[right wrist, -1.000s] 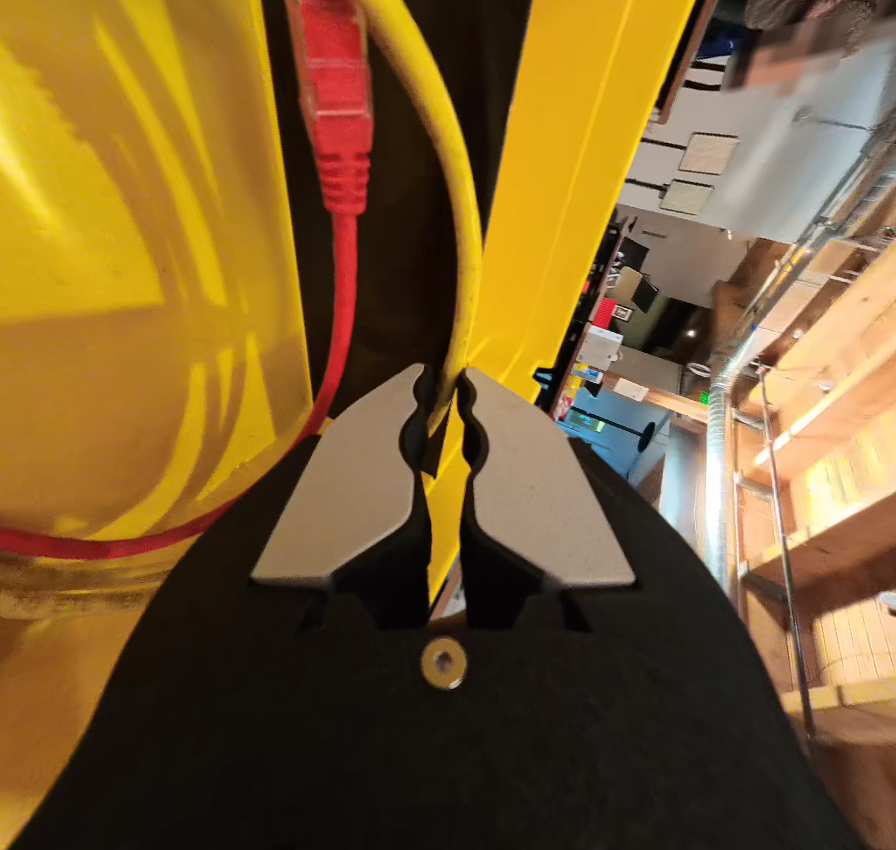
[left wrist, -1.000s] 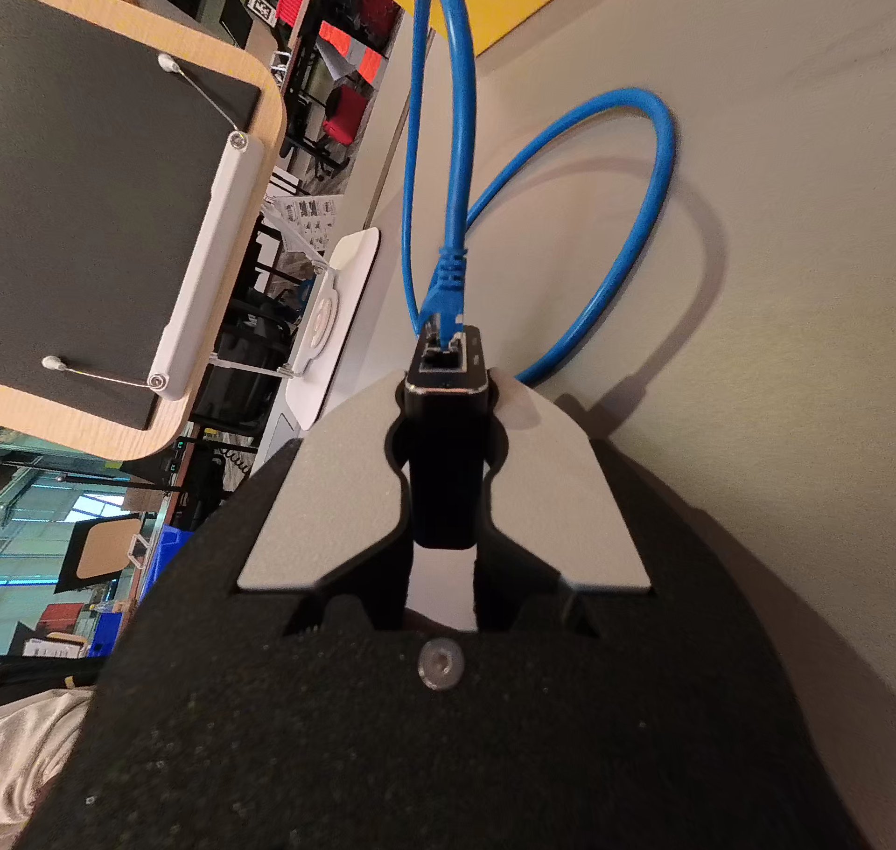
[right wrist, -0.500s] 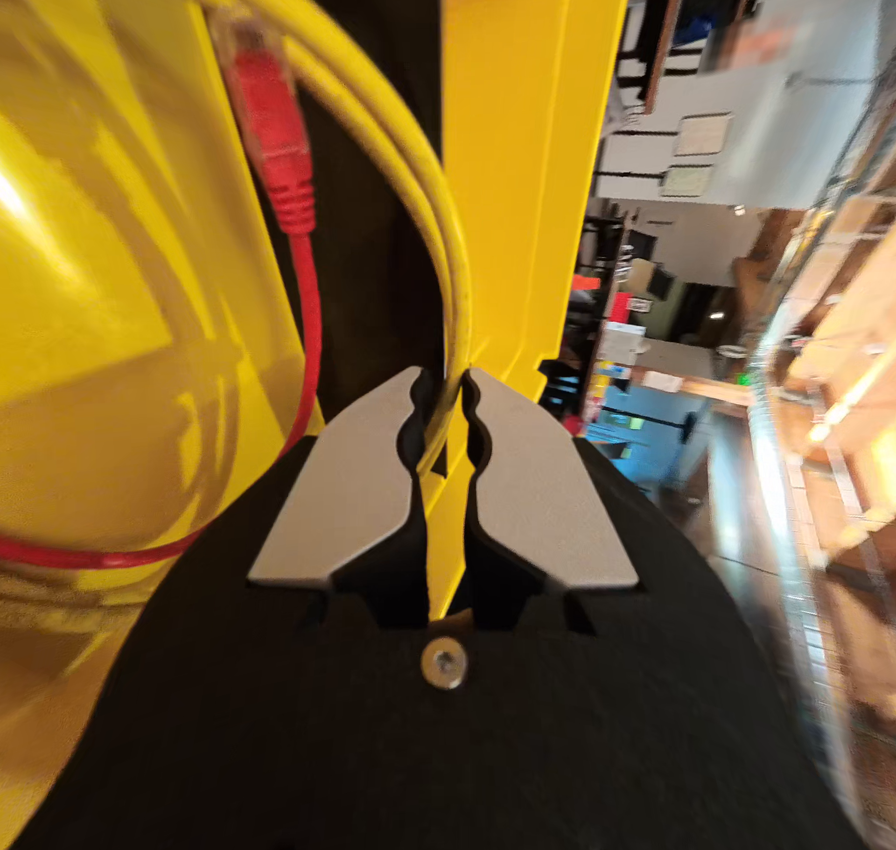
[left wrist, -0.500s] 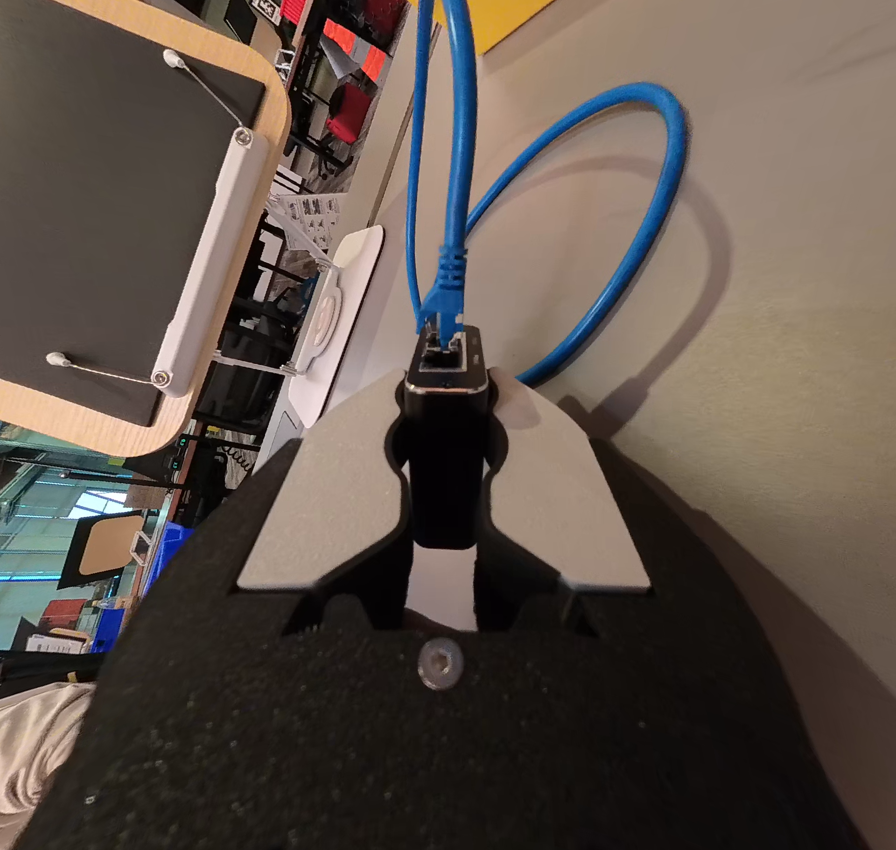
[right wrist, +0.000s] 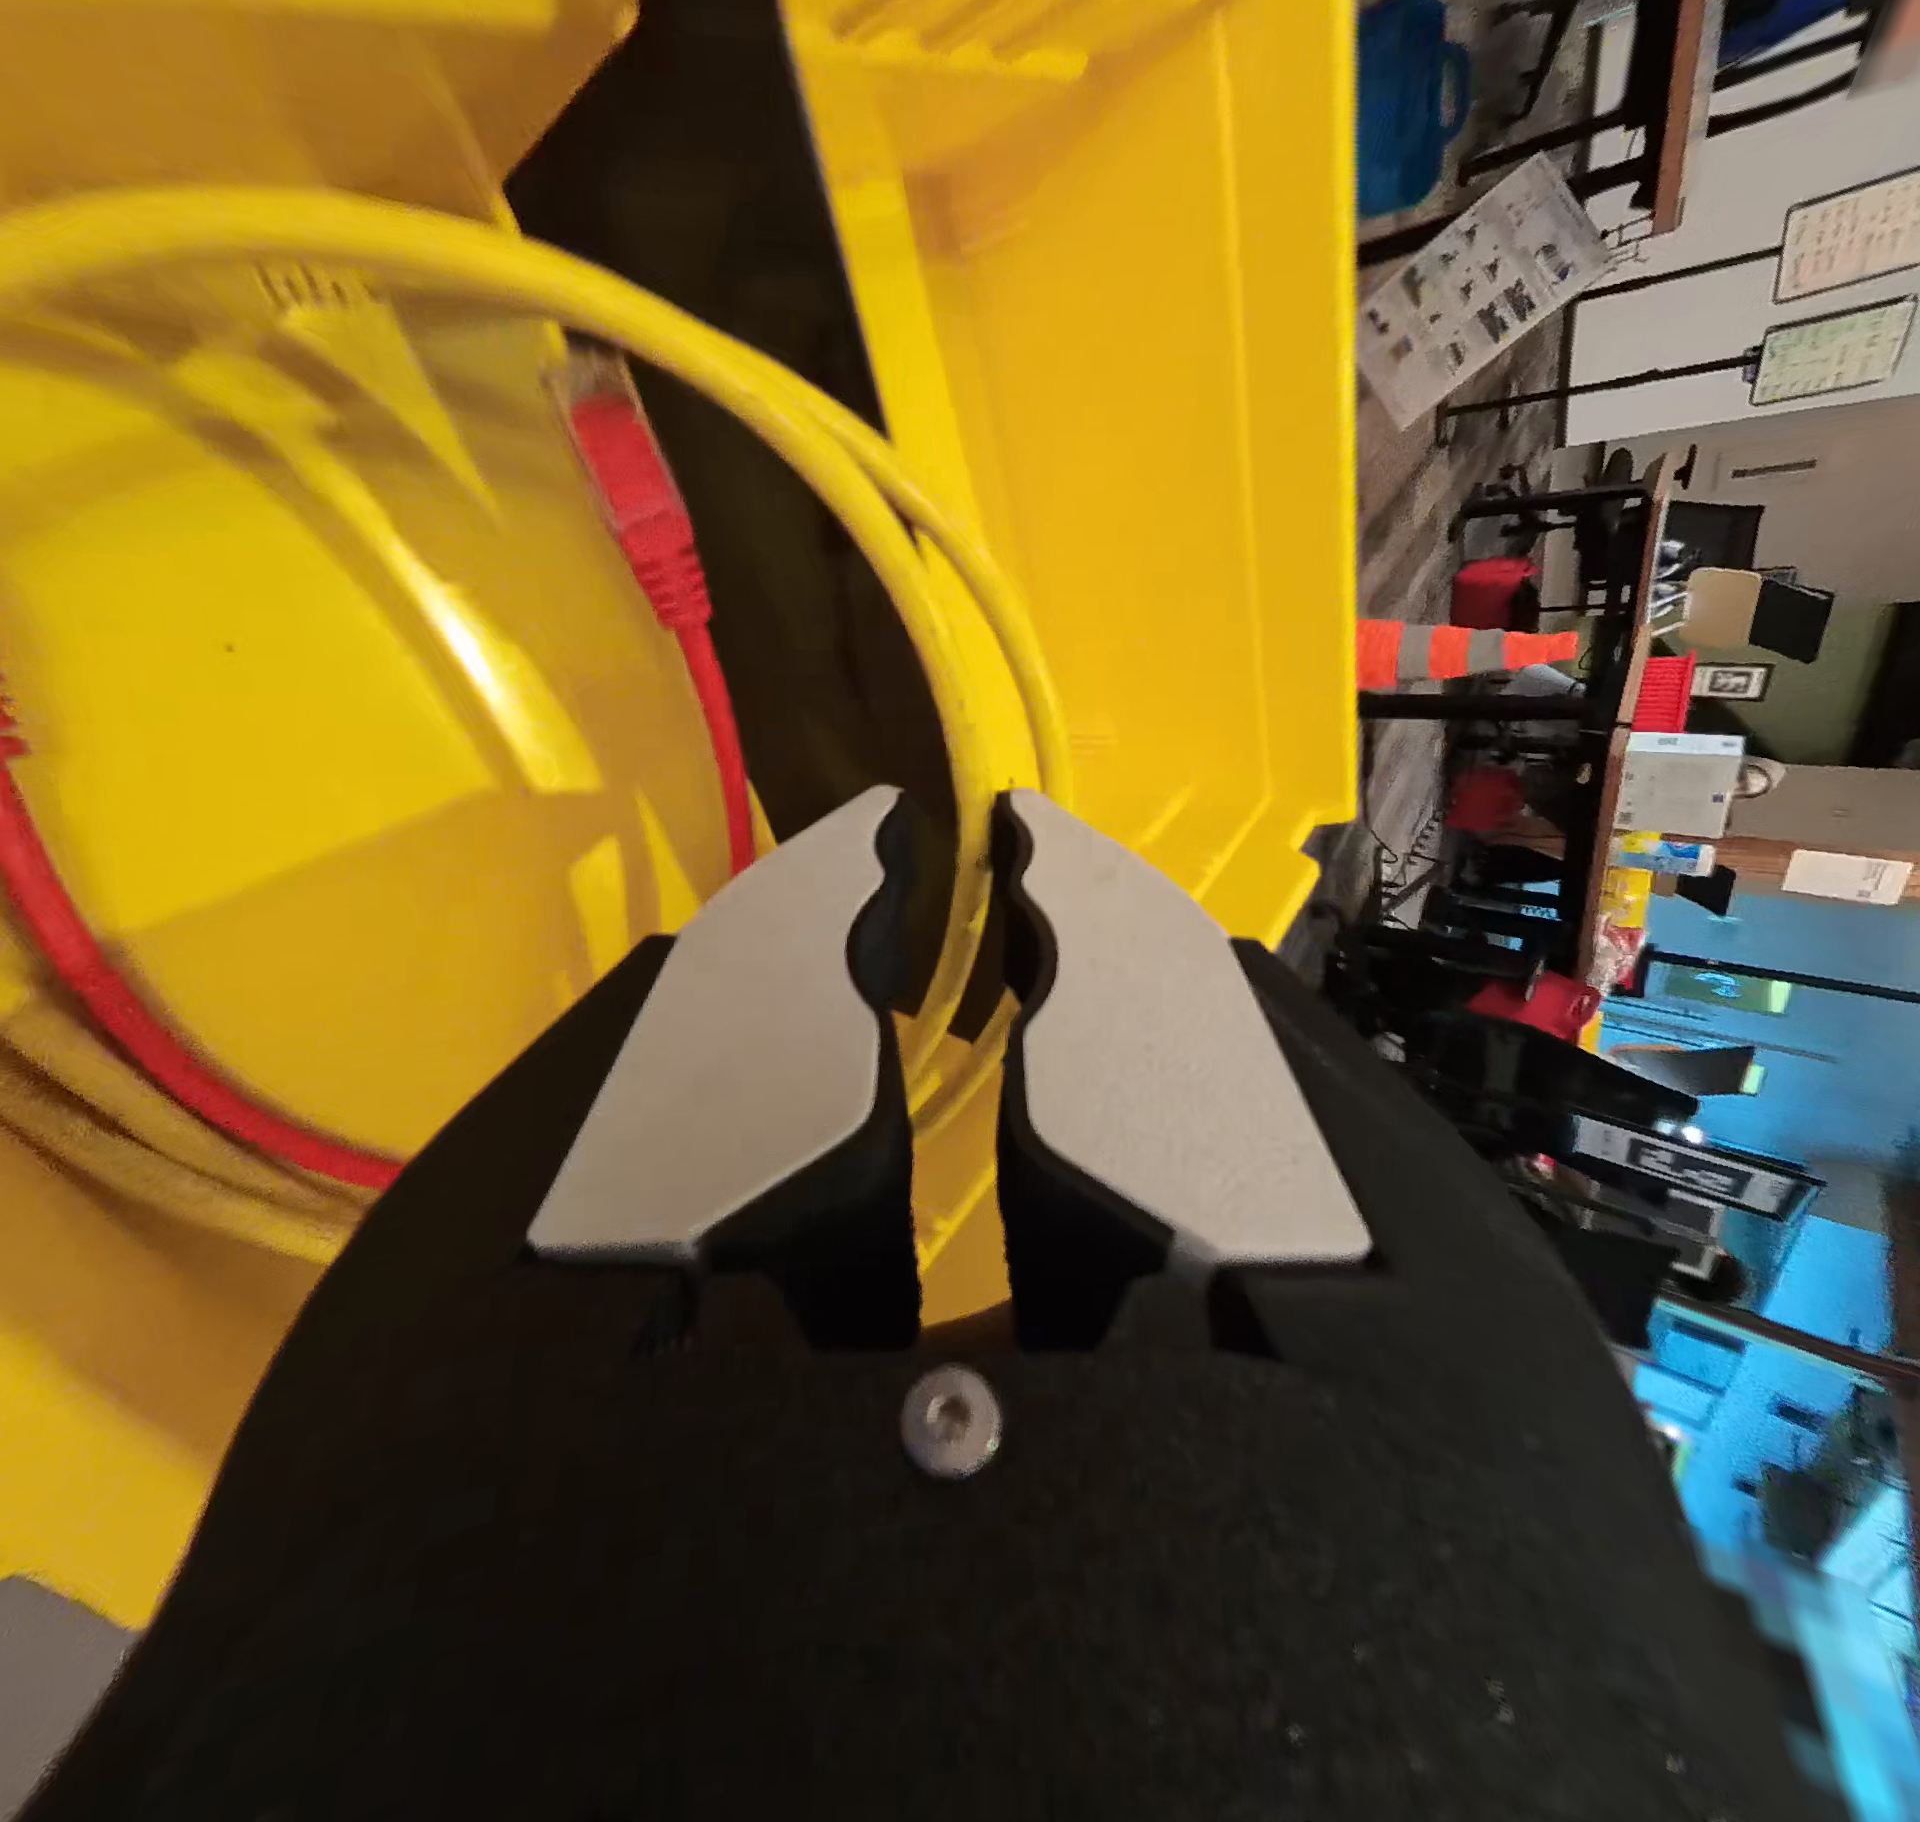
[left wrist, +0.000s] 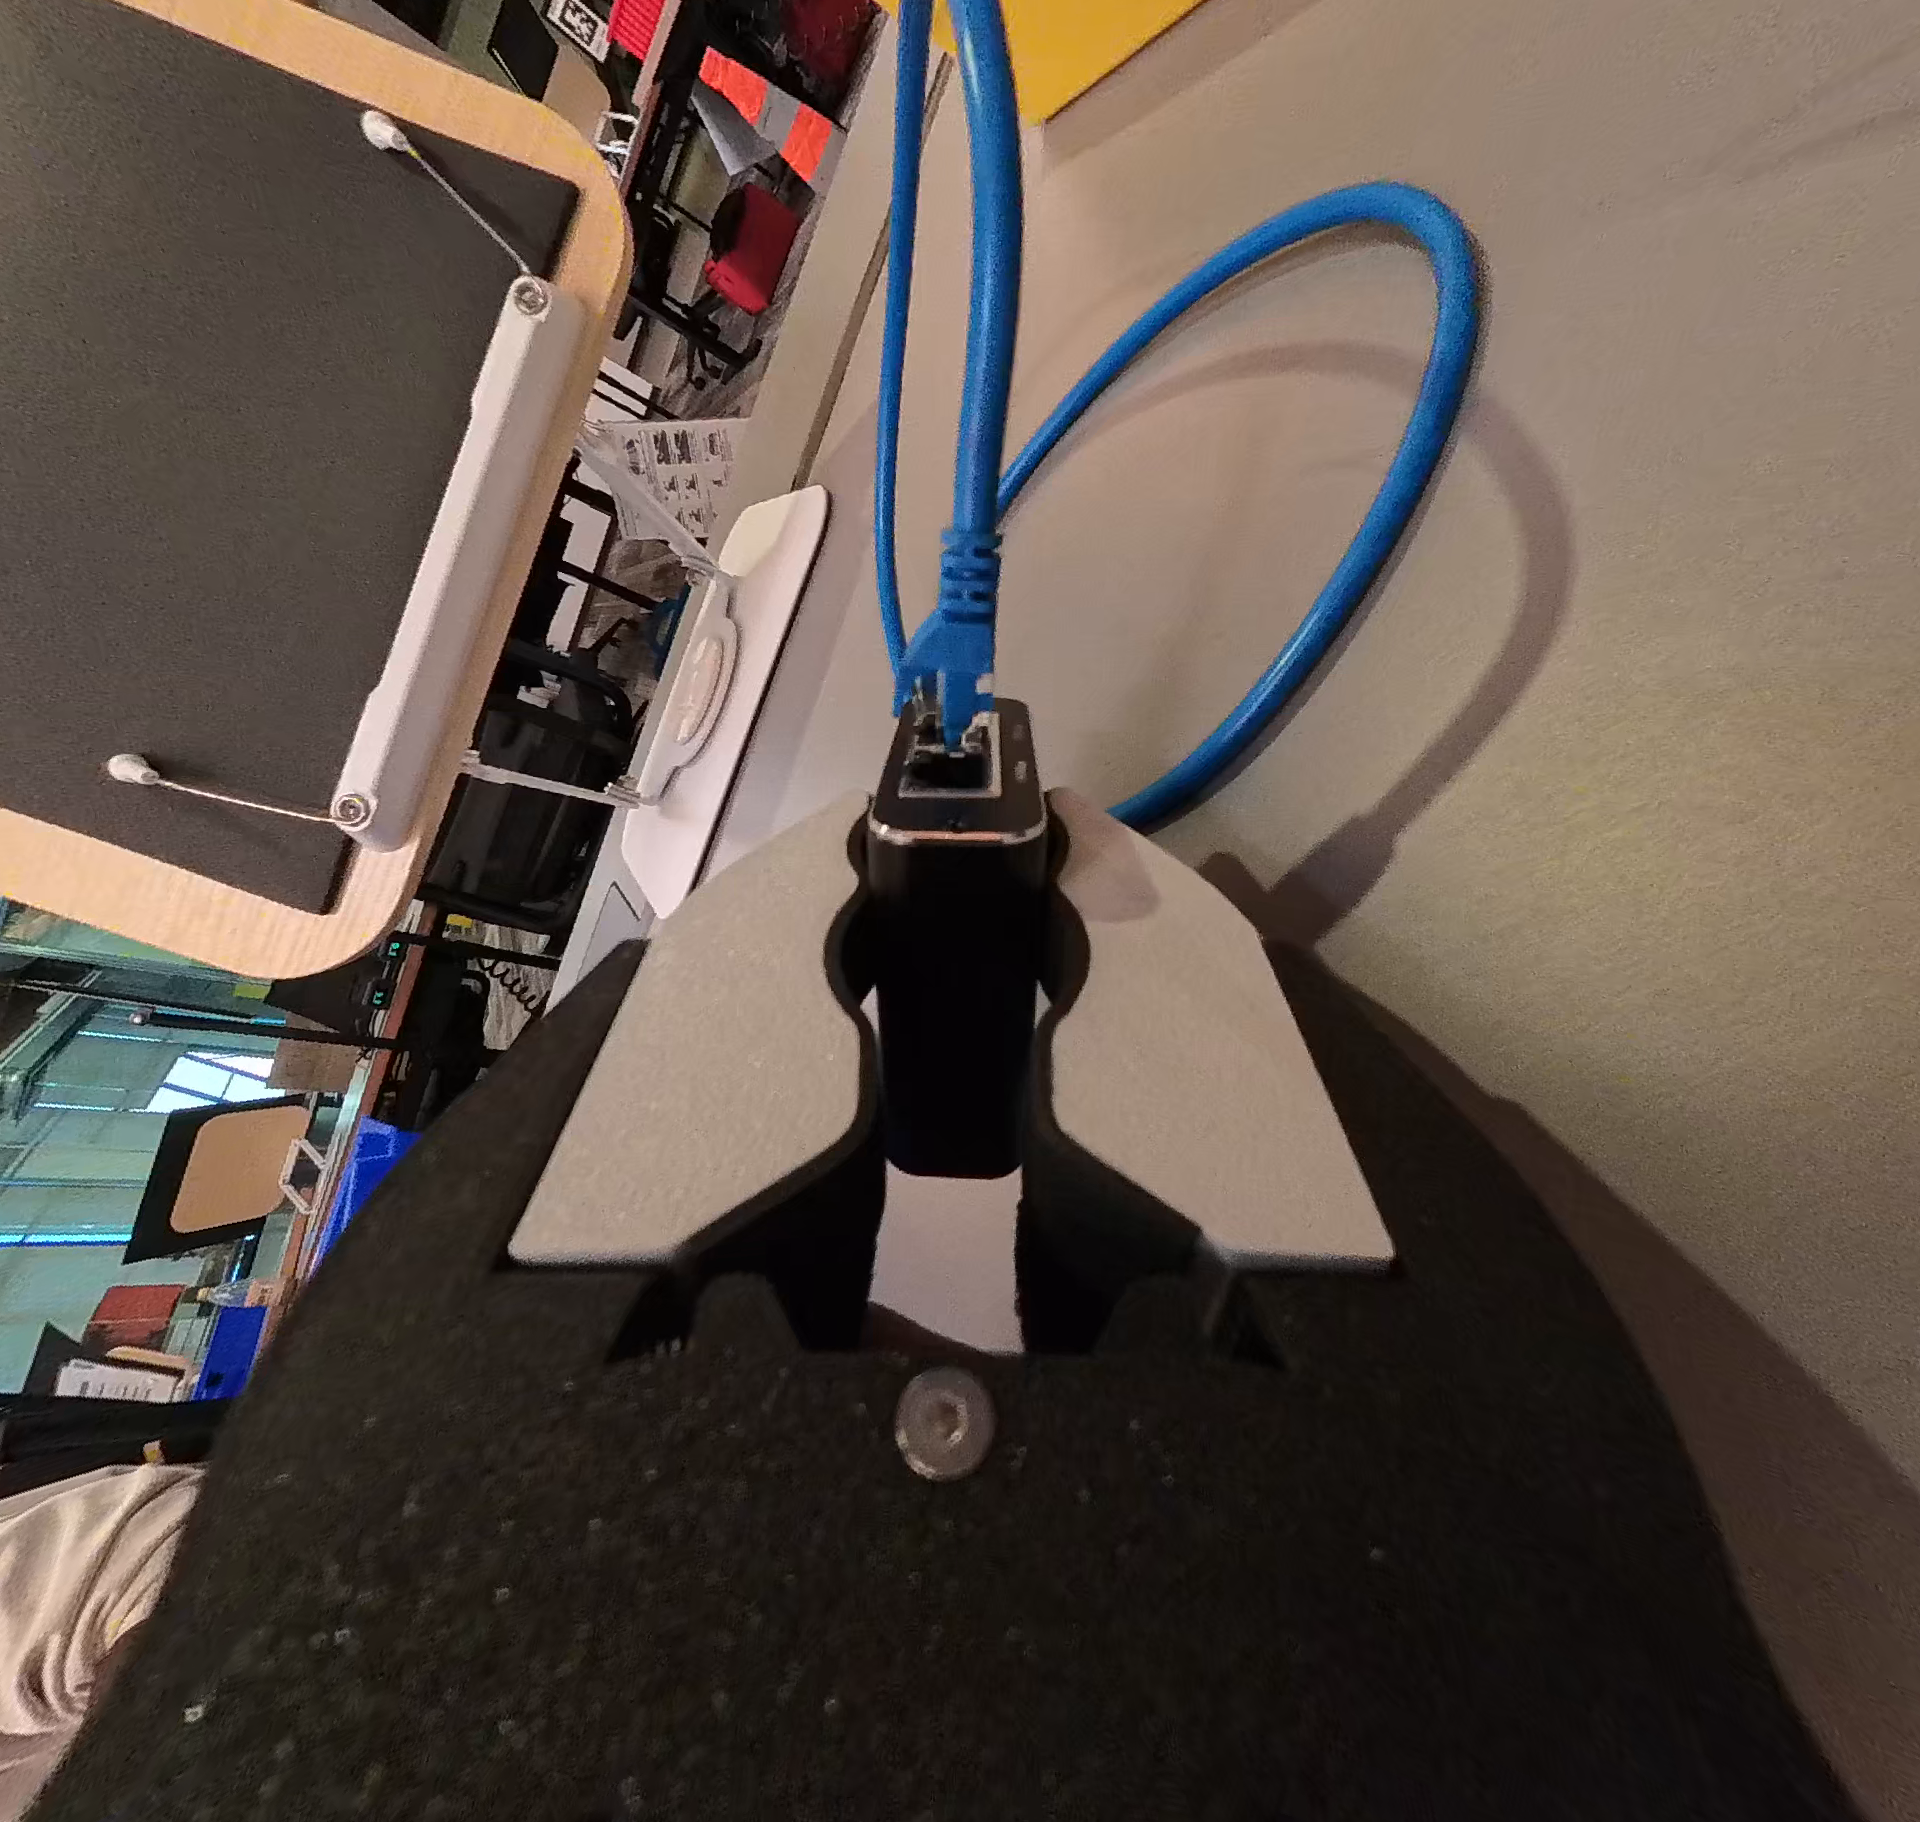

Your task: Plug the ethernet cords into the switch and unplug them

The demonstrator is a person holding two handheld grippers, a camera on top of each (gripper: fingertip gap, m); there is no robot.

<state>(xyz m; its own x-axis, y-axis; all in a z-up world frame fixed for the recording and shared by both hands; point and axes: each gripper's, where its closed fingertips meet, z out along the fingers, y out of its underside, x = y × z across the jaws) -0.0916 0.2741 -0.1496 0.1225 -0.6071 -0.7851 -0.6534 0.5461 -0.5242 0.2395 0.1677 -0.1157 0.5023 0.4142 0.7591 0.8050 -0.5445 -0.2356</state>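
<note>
So in the left wrist view the left tongs [left wrist: 956,837] are clamped tight on a small black switch [left wrist: 954,993], which sits dead centre of the frame between the two grey fingers [left wrist: 727,1024], port end pointing away from the camera. A blue ethernet cord [left wrist: 1382,484] has its plug [left wrist: 951,645] seated in that port; the cord runs straight up to the top edge of the frame, and another stretch of it makes a big loop over the grey surface [left wrist: 1662,629] on the right half. A bit of yellow bin peeks in at top centre. A wood-edged board with a dark face [left wrist: 208,442] fills the upper left.

Right wrist view is pretty motion-blurred. The right tongs [right wrist: 951,837] are nearly closed, pinching a yellow ethernet cord [right wrist: 727,318] that arcs from the left edge across the upper middle and down between the fingers. All of this is inside a yellow bin [right wrist: 1143,422] taking up the left two thirds. A red ethernet cord [right wrist: 717,723] lies loose in there too, plug end in the middle left, cable curving down to the lower left.
</note>
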